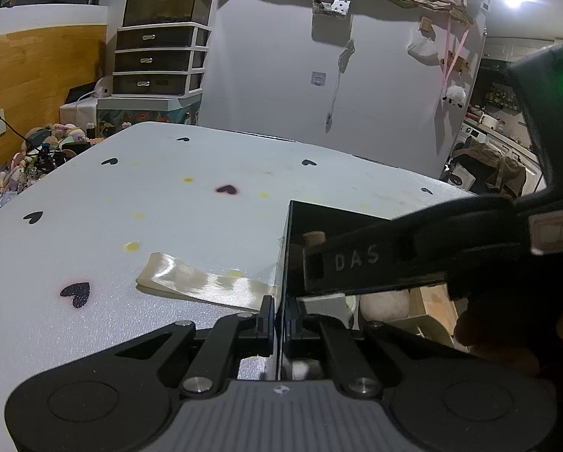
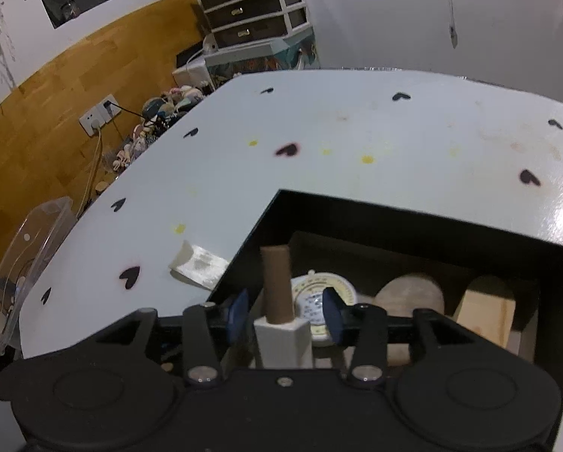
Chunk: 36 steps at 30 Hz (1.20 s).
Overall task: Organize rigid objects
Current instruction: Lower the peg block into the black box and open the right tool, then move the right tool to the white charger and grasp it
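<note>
Table (image 2: 356, 132): far half and left side lying open, only a tape strip (image 2: 198, 263) sitting flat by the black box (image 2: 432, 226). Box at the near right edge: walls standing around its crowded interior, where an upright brown cylinder (image 2: 276, 282), round dial (image 2: 319, 293) and wooden pieces (image 2: 484, 312) are blocking passage.

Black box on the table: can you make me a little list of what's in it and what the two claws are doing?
box: black box, open top, on white table
inside: brown peg in white block, round dial, wooden pieces
left claw: shut on the box wall
right claw: open, peg between the pads
beside box: tape strip
</note>
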Each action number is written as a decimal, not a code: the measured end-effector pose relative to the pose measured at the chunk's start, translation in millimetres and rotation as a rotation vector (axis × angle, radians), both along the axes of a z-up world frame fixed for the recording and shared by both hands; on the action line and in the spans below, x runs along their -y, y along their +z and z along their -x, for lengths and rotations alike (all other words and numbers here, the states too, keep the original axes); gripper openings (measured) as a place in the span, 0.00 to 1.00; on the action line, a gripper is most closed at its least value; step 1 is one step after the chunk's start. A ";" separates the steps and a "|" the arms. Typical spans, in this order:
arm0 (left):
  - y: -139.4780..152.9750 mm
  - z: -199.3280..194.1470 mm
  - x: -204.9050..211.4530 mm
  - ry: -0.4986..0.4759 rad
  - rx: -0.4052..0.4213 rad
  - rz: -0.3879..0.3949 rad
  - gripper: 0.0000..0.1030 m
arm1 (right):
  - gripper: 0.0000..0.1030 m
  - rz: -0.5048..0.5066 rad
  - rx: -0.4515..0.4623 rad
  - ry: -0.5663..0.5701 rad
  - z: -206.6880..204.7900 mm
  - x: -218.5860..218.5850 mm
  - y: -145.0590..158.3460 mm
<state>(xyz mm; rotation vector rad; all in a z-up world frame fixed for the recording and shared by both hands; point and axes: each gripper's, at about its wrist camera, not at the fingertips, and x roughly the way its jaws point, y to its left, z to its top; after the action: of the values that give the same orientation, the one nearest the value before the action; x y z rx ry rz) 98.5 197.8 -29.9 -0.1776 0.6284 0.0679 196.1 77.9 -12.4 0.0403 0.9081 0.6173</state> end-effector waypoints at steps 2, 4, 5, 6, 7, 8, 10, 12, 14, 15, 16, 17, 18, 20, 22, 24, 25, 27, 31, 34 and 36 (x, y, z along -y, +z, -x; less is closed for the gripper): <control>0.0 -0.1 -0.1 0.000 0.000 0.000 0.04 | 0.46 -0.006 0.000 0.004 0.7 2.5 2.4; 0.0 0.0 -0.1 0.000 0.000 0.000 0.04 | 0.47 -0.008 0.001 0.003 1.4 6.3 4.9; 0.0 0.0 -0.1 0.000 0.000 0.000 0.04 | 0.48 -0.010 0.004 0.001 2.3 8.9 6.4; 0.0 0.0 -0.1 0.000 0.000 0.000 0.04 | 0.48 -0.015 0.007 -0.001 3.0 12.5 8.4; 0.0 0.0 -0.1 0.000 0.000 0.000 0.04 | 0.49 -0.018 0.012 -0.002 3.7 16.2 10.5; 0.0 0.0 -0.1 0.000 0.000 0.000 0.04 | 0.52 -0.021 0.022 -0.001 5.1 20.5 13.1; 0.1 -0.2 -0.3 0.000 0.000 0.001 0.04 | 0.56 -0.026 0.045 0.004 8.3 31.0 18.4; 0.0 -0.2 -0.1 0.000 0.000 -0.001 0.04 | 0.59 -0.029 0.068 -0.006 11.1 44.0 23.5; 0.0 -0.1 -0.2 0.001 0.000 -0.001 0.04 | 0.66 -0.031 0.092 -0.026 13.9 60.3 27.8; 0.0 0.0 -0.3 0.001 0.001 -0.001 0.04 | 0.68 -0.031 0.101 -0.038 14.8 67.1 29.4; -0.1 0.0 -0.5 0.001 0.001 0.000 0.04 | 0.72 -0.030 0.111 -0.052 15.4 75.4 30.9; -0.4 0.4 -0.9 0.001 0.001 0.000 0.04 | 0.76 -0.028 0.122 -0.067 15.5 83.3 32.4; -0.3 0.3 -0.5 0.001 0.001 0.000 0.04 | 0.77 -0.022 0.135 -0.089 16.2 93.1 33.8; -0.4 0.3 -0.5 0.001 0.000 -0.002 0.04 | 0.81 -0.010 0.157 -0.129 16.9 109.5 35.1; -0.5 0.6 -0.5 0.003 0.000 -0.004 0.04 | 0.84 0.003 0.176 -0.170 17.0 128.1 35.2; -1.0 0.8 -0.5 0.004 0.000 -0.005 0.04 | 0.88 0.018 0.190 -0.216 15.3 147.8 33.3; -1.1 0.8 -1.0 0.004 0.000 -0.004 0.04 | 0.91 0.026 0.194 -0.239 14.1 156.6 31.7; -1.1 0.8 -0.5 0.004 0.000 -0.005 0.04 | 0.93 0.049 0.205 -0.294 11.1 175.4 26.7; -1.1 0.8 -0.9 0.004 0.001 -0.004 0.04 | 0.94 0.119 0.199 -0.418 1.6 212.3 11.2; -1.0 0.8 -0.5 0.004 0.001 -0.004 0.04 | 0.94 0.147 0.168 -0.505 -6.2 238.6 -1.7; -1.0 0.7 -0.5 0.004 0.000 -0.005 0.04 | 0.94 0.159 0.150 -0.551 -11.0 253.4 -10.0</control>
<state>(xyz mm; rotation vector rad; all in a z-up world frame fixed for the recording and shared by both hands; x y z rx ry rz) 97.8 198.2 -30.8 -0.1741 0.6277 0.0732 207.1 -175.5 -22.4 0.0967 0.7530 0.0341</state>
